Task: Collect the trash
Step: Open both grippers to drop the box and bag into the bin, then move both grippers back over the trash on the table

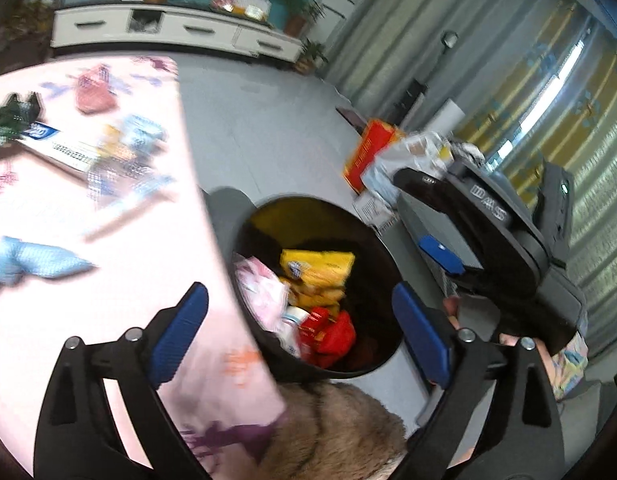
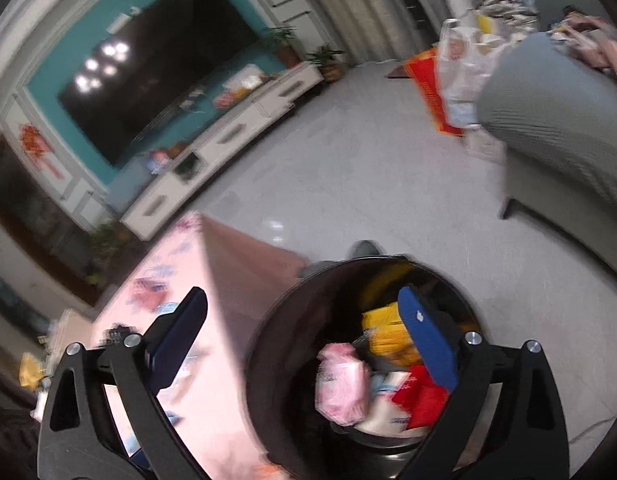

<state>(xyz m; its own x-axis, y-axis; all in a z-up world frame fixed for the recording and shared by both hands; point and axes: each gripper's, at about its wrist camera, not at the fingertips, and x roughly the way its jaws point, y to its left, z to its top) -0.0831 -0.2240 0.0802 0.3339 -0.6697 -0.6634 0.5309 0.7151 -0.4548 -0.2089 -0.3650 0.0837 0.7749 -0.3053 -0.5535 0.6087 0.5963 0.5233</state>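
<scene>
Trash bin: a round black bin (image 1: 372, 240), open at the top, stands on the pale grey floor (image 1: 268, 120) just beside the edge of the pink table (image 1: 108, 280).
Bin contents: a yellow snack packet (image 1: 318, 266) lies uppermost toward the far wall, a red wrapper (image 1: 330, 334) near the front, a crumpled pink-and-white bag (image 1: 260, 292) on the table side, and a white item partly buried between the pink and the red.
Left gripper: the left gripper (image 1: 300, 332) hangs above the bin's near rim with its blue pads spread wide and nothing between them.
Right gripper: the right gripper (image 2: 304, 336) hovers over the bin too, fingers parted and empty; from the left wrist its black body shows to the right of the bin.
Table litter: blurred wrappers remain on the floral cloth, among them a light blue packet (image 1: 24, 264), a reddish pouch (image 1: 94, 90) and a long white box (image 1: 60, 144).
Surroundings: a grey sofa (image 2: 556, 120) beyond the bin, a red box (image 1: 368, 152) on the floor, a white TV cabinet (image 1: 172, 28) under a dark television (image 2: 160, 64).
</scene>
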